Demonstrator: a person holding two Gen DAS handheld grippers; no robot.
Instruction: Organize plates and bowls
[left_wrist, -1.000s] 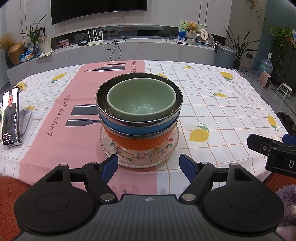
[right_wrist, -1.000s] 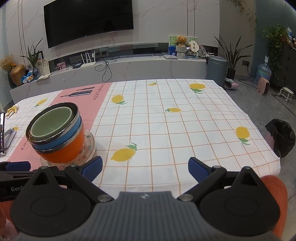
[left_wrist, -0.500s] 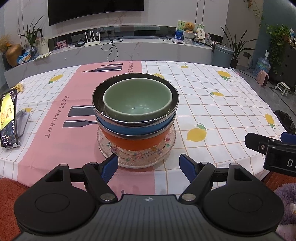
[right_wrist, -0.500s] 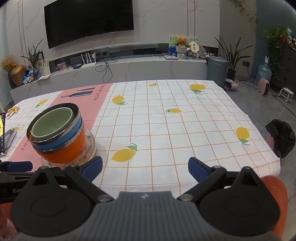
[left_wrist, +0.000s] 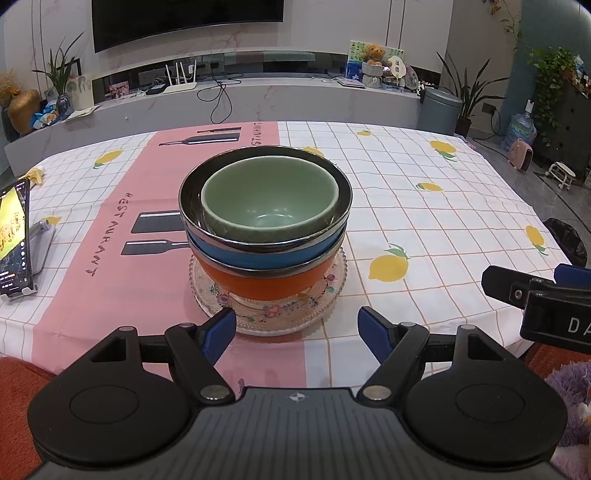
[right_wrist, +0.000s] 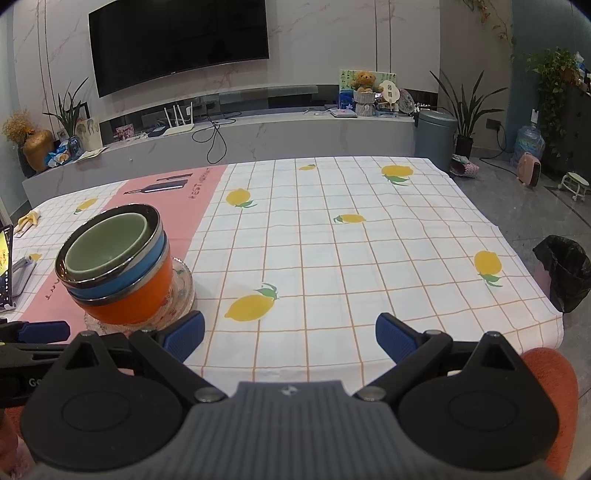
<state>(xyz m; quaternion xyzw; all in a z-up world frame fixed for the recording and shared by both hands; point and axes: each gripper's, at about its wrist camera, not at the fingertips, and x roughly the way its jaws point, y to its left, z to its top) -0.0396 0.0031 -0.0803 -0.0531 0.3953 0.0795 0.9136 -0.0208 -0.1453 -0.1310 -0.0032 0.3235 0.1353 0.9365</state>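
Home living room w/ dining table. Big flat TV (right_wrist: 177, 40) on marble-look wall, long low media shelf (right_wrist: 236, 136) under it w/ wifi router (right_wrist: 179, 127), cables, teddy bear (right_wrist: 365, 82) and misc. bits. Potted plants (right_wrist: 467, 107) on right side, gold vase (right_wrist: 37, 149) w/ dried flowers on left, grey pedal bin (right_wrist: 434, 138) by shelf end. Table has lemon-print checked cloth (right_wrist: 351, 251) w/ pink panel. Phone on stand (left_wrist: 14, 236) at table's left edge. Water jug (right_wrist: 528, 142), small pink heater (right_wrist: 529, 174) and black bin bag (right_wrist: 567, 273) on tiled floor.
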